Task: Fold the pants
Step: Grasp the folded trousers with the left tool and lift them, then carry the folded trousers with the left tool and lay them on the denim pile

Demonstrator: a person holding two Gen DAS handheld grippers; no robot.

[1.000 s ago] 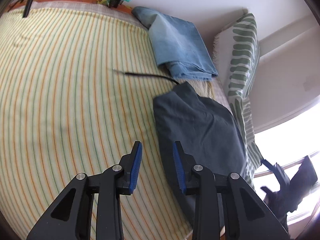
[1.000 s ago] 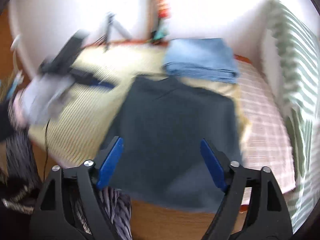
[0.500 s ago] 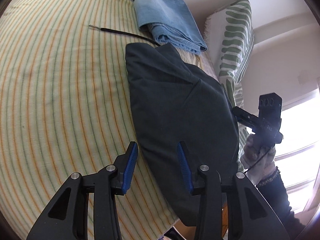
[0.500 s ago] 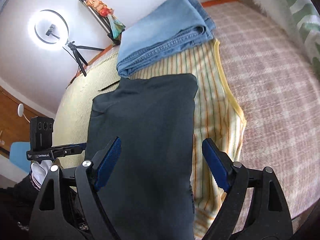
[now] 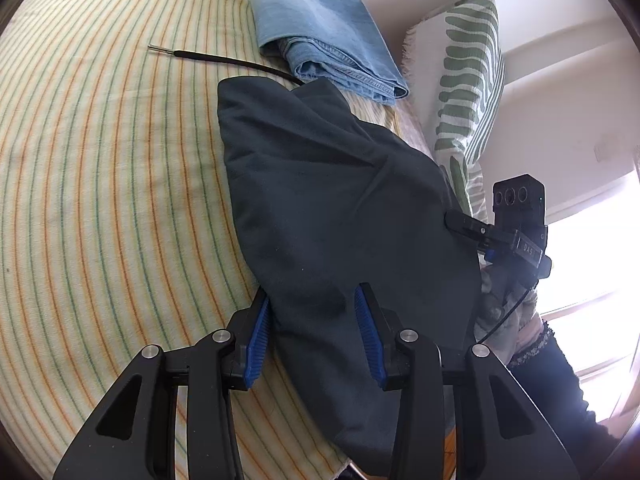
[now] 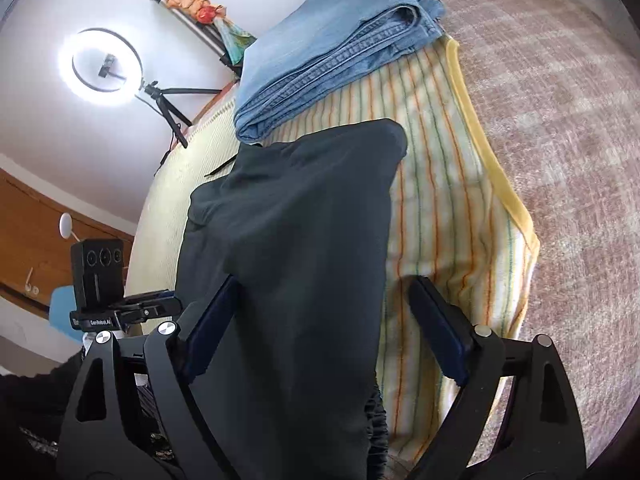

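Note:
Dark folded pants lie lengthwise on a striped blanket, their near end hanging over the bed's edge. My left gripper is open and straddles the pants' left edge, with cloth between the pads but not pinched. In the right wrist view the same pants run away from me. My right gripper stands wide open over their right edge, one finger above the cloth and the other above the blanket. Each gripper shows in the other's view: the right gripper and the left gripper.
Folded blue jeans lie just beyond the dark pants. A thin black cable rests on the blanket beside them. A green-patterned pillow leans on the wall. A checked bedcover lies to the right, and a ring light stands behind.
My left gripper moved forward and down until its slightly wider jaws straddle the pants' edge. My right gripper swung down and rolled, closing in over the pants' near end.

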